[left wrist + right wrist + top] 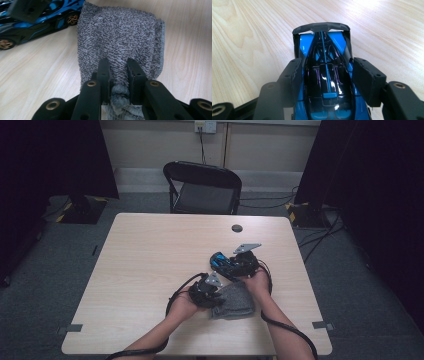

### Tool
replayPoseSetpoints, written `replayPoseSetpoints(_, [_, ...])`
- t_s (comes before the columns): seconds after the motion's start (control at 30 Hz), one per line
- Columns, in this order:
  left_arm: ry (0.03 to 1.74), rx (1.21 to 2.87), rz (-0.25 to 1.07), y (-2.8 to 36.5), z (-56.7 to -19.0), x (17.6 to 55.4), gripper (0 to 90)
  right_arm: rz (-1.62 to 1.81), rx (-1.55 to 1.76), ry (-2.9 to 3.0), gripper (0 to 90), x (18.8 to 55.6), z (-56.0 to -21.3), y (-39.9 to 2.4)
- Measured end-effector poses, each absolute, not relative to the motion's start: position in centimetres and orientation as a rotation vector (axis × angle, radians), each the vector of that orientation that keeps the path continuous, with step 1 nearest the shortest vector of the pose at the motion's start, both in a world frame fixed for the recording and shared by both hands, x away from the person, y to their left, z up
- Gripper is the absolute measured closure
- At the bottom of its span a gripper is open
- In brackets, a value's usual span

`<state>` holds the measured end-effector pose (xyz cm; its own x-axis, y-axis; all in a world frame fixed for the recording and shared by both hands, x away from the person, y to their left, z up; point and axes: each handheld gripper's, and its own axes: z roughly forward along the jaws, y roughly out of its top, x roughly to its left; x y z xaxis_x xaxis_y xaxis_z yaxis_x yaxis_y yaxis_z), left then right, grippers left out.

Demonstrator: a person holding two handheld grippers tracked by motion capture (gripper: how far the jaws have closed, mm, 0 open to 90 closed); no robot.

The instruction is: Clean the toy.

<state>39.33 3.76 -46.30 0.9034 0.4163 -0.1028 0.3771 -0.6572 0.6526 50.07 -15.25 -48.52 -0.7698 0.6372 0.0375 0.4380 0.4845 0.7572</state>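
My left gripper [209,292] sits low at the table's [150,270] near edge, jaws pinching a bunched fold of the grey towel [120,42]. My right gripper [235,265], just beyond, has its jaws pressed on the flanks of the blue-and-black toy car [325,75]. The towel lies flat and shaggy, its far end touching the car; a folding chair [202,187] stands behind.

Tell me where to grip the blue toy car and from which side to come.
Grip the toy car across its narrow middle, one jaw on each flank, coming in along its length as the right gripper does. The flanks run long and roughly parallel; the rear wing is thin and a poor hold.
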Motion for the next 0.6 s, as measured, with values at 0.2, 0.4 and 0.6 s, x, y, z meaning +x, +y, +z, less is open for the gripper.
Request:
replayPoseSetpoints(0.2, [0.658,2.361,0.109,4.9,-46.6,40.9,75.1,1.164,0.912,2.477,41.6,49.9,-48.6,-15.4])
replayPoseSetpoints(0.4, [0.723,2.370,0.178,6.1,-46.5,42.1,75.0,1.165,0.906,2.477,41.6,49.8,-48.6,-15.5])
replayPoseSetpoints(0.6, [0.788,2.358,0.242,7.3,-46.3,43.2,75.1,1.167,0.908,2.473,41.7,49.8,-48.6,-15.5])
